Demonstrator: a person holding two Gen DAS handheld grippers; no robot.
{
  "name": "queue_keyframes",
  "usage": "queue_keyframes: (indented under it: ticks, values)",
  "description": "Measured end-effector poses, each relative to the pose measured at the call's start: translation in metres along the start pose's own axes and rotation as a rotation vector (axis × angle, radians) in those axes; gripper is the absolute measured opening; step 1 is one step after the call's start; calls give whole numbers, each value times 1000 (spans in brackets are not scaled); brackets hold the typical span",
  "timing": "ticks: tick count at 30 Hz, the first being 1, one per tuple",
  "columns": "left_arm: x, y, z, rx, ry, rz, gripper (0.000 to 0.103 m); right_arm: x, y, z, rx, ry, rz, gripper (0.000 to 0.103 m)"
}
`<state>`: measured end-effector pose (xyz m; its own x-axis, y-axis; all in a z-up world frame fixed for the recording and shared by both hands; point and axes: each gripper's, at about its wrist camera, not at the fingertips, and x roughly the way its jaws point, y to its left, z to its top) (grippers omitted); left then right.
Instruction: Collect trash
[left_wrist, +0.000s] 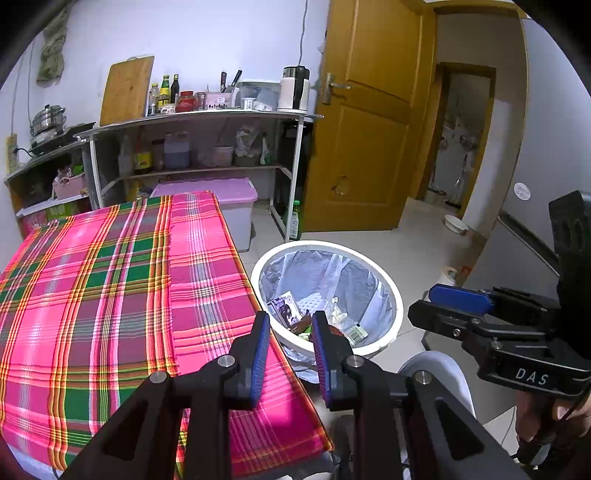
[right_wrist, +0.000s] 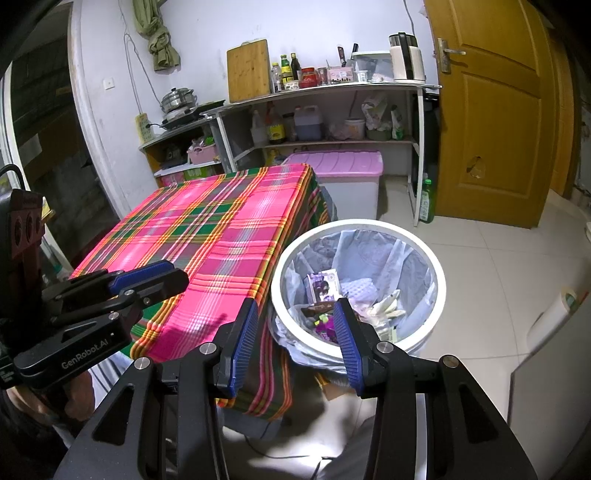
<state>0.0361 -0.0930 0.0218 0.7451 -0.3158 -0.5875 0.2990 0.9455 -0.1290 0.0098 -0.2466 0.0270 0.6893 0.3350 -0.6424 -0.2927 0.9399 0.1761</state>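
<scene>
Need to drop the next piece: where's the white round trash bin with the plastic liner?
The white round trash bin stands on the tiled floor right of the pink plaid tablecloth, in front of the pink-lidded storage box; both wrist views show it.

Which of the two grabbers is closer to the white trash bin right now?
Probably the right gripper: its open fingers frame the white bin and the trash inside. The left gripper, also open, sits over the tablecloth edge.
</scene>
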Motion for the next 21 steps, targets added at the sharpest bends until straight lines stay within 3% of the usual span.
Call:
queue_keyframes:
  ticks: [21]
  values:
    - [1, 1, 0, -14, 1, 5, 23, 3, 0, 0, -2, 4, 2, 44]
